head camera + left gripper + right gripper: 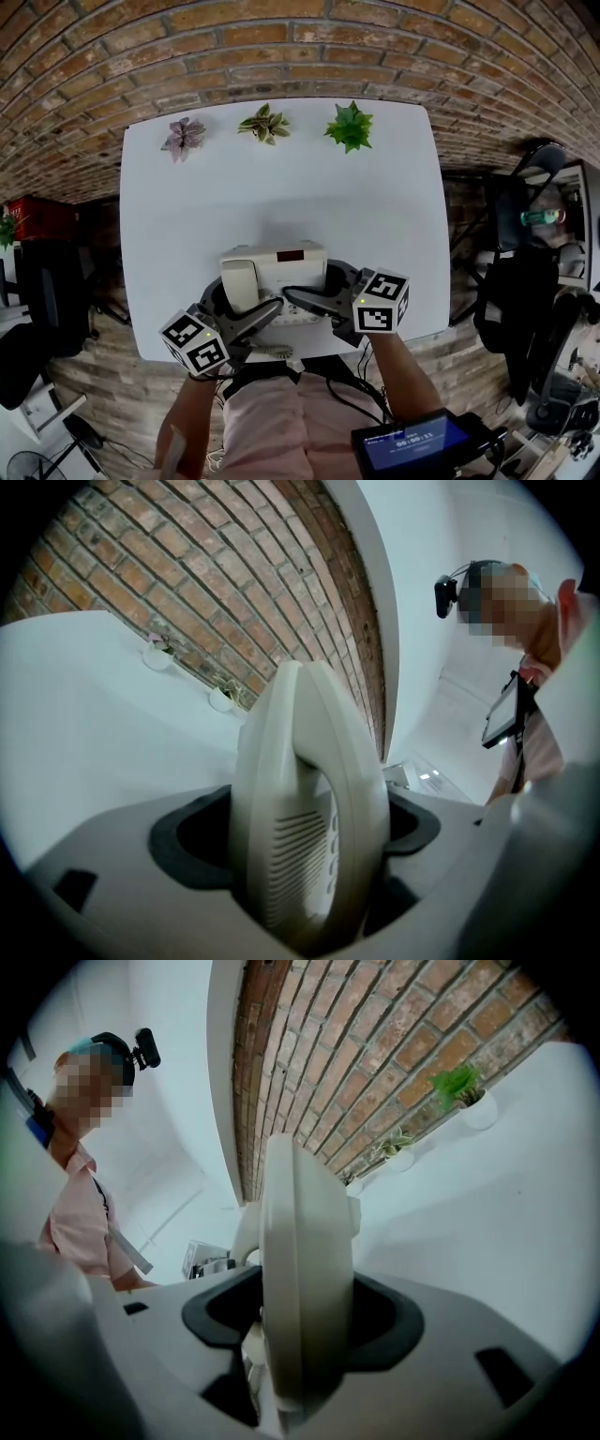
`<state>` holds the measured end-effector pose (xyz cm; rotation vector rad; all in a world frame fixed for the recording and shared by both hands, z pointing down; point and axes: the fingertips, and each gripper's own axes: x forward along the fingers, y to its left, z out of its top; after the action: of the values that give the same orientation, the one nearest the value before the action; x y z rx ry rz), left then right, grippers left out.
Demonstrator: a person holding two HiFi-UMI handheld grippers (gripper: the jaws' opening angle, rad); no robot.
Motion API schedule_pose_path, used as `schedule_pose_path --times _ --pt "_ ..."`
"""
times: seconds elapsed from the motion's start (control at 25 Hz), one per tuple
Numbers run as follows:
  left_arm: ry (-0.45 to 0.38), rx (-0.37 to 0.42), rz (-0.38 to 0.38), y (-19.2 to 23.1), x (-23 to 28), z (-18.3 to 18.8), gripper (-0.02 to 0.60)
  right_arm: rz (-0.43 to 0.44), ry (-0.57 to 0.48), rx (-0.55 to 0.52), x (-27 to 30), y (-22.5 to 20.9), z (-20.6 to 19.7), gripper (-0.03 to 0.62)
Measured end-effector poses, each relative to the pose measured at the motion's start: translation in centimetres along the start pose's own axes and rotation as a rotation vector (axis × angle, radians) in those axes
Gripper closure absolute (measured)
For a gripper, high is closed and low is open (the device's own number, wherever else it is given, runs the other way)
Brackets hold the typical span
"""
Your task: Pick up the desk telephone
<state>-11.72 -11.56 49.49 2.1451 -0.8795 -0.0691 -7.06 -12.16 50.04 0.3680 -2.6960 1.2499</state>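
Observation:
The cream desk telephone (277, 265) sits near the front edge of the white table (281, 187), with its handset lying on its left side. My left gripper (239, 302) comes in from the lower left and is shut on the handset side; in the left gripper view the slotted cream body (309, 808) fills the gap between the jaws of the left gripper (309, 878). My right gripper (316, 287) reaches in from the right and is shut on the phone's right edge (295, 1260), which stands wedged between the jaws of the right gripper (302, 1340).
Three small potted plants (184, 137) (264, 123) (350, 126) line the table's far edge by the brick wall. The phone's coiled cord (272, 352) hangs over the front edge. A dark chair and clutter (525, 281) stand to the right of the table.

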Motion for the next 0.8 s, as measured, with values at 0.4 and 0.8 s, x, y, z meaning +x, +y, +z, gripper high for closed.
schedule_pose_path --times 0.4,0.8 --pt "-0.017 0.017 0.007 -2.8 -1.1 1.5 0.129 0.01 0.003 -0.03 -1.1 2.9 1.6 0.333" --pt "-0.031 0.029 0.005 -6.9 -2.4 3.8 0.129 0.017 -0.01 -0.051 -2.9 6.8 3.9 0.334"
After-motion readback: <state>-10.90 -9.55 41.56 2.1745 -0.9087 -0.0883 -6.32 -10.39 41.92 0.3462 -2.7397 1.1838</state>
